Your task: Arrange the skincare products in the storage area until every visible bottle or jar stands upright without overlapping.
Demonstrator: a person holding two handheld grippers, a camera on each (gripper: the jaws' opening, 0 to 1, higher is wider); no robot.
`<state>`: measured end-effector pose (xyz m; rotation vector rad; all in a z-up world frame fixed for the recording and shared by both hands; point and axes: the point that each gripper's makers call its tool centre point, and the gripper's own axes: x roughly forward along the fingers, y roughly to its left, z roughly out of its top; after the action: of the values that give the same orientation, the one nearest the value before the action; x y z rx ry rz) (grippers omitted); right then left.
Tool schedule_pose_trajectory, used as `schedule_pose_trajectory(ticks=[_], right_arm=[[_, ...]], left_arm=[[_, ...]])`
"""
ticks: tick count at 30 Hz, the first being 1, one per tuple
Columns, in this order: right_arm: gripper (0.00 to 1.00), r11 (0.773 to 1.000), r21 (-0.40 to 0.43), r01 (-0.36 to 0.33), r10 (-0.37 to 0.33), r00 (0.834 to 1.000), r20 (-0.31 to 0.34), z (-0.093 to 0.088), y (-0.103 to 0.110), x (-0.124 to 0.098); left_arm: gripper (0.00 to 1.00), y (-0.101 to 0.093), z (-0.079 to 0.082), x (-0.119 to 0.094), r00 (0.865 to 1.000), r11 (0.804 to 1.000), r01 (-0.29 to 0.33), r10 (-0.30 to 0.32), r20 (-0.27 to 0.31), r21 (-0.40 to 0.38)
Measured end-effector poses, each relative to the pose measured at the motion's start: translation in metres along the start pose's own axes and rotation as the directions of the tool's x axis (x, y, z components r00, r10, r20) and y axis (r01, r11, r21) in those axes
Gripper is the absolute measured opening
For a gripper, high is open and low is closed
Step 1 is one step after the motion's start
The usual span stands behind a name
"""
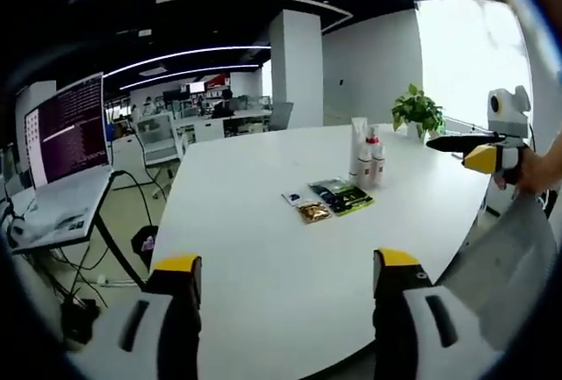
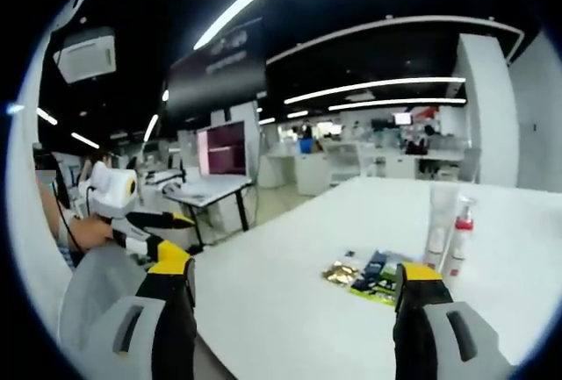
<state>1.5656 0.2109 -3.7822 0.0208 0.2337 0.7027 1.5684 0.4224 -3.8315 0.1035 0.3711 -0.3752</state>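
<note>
Left gripper (image 1: 286,285) hovering over the near edge of the white bench (image 1: 263,248), jaws standing wide apart, holding nothing. Skincare bottles (image 1: 367,159) standing upright well ahead at about 1 o'clock, touching side by side; flat sachets (image 1: 332,199) lying just before them. Right gripper (image 2: 294,294) likewise spread wide and empty; bottles (image 2: 448,233) sitting at its 1 o'clock, sachets (image 2: 369,275) between its jaws, farther off. Potted plant (image 1: 419,111) standing beyond the bottles
</note>
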Motion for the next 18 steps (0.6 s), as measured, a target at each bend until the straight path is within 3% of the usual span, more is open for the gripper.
schedule_pose_trajectory(ticks=[6, 9, 12, 15, 18], right_arm=[[0.97, 0.999, -0.043, -0.005, 0.006, 1.0, 0.029, 0.003, 0.015, -0.001], [0.97, 0.999, -0.05, 0.015, -0.015, 1.0, -0.001, -0.003, 0.003, 0.003], [0.96, 0.998, 0.005, 0.069, -0.069, 0.998, 0.011, -0.004, -0.012, -0.003], [0.93, 0.992, 0.037, 0.117, -0.116, 0.993, -0.022, -0.011, -0.025, -0.007], [0.91, 0.993, 0.028, 0.115, -0.115, 0.993, -0.02, -0.01, -0.023, -0.007]], left_arm=[[0.85, -0.001, 0.011, -0.002, 0.998, 1.0, 0.008, -0.009, 0.065, 0.004], [0.87, -0.002, 0.014, -0.001, 0.997, 1.0, 0.009, -0.008, 0.083, -0.011], [0.87, -0.004, 0.013, 0.0, 0.997, 1.0, 0.015, -0.014, 0.078, -0.006], [0.86, -0.006, 0.01, 0.001, 0.998, 1.0, 0.018, -0.018, 0.064, 0.002], [0.85, -0.007, 0.006, 0.002, 0.999, 1.0, 0.019, -0.019, 0.043, 0.0]])
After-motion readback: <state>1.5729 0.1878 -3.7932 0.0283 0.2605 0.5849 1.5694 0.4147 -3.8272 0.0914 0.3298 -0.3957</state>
